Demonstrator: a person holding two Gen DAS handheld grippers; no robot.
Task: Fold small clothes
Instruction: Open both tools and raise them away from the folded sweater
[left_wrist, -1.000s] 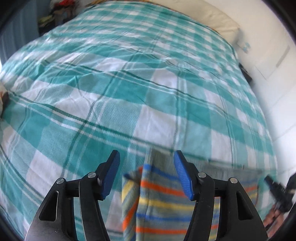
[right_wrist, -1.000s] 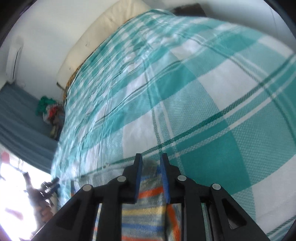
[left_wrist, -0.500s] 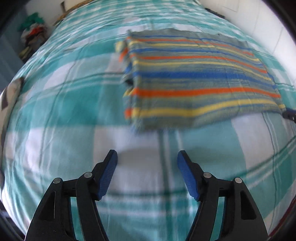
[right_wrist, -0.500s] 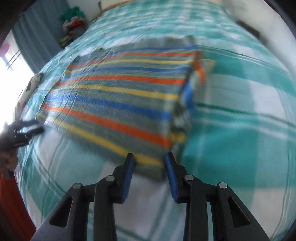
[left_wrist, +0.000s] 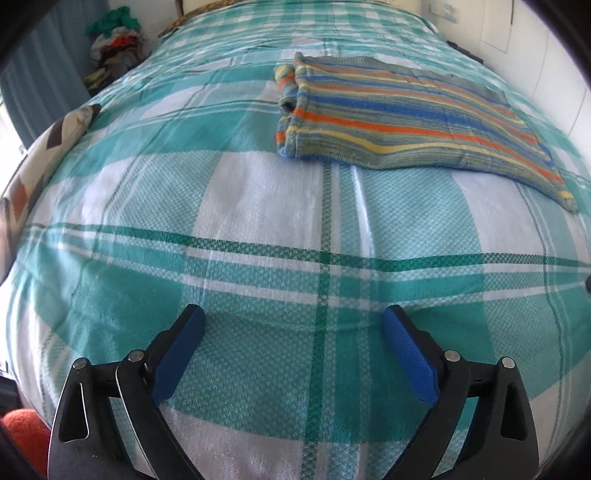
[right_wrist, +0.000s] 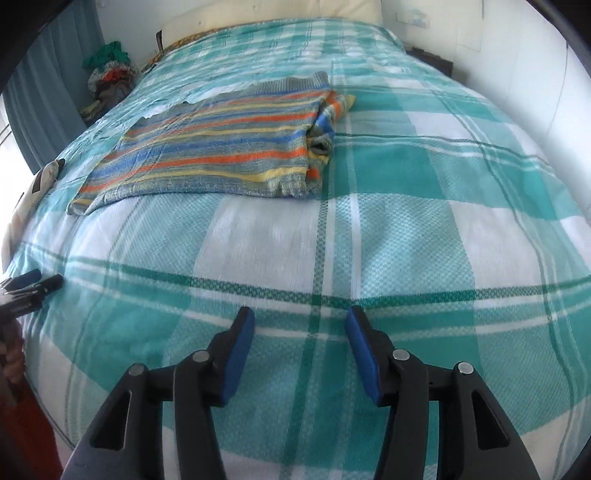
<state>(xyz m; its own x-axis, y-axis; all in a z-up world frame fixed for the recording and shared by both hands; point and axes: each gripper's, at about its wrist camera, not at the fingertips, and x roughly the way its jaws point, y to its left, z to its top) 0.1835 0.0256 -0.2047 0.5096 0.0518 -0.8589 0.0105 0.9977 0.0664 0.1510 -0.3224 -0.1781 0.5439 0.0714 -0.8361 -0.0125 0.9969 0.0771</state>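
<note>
Both sets of fingers are empty and still spreading: left gripper (left_wrist: 293, 319) wide, right gripper (right_wrist: 299, 321) narrower, over the plaid bedspread (left_wrist: 258, 206). Striped sweater (left_wrist: 406, 118) lies folded flat well ahead, about 1 o'clock in the left view, 11 o'clock (right_wrist: 221, 144) in the right.

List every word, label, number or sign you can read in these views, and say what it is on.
None can be read.
Wall item: pale, with blue marks, too small and blurred to read.
Striped garment: no label or print shows.
Bedspread: plaid only, no text.
</note>
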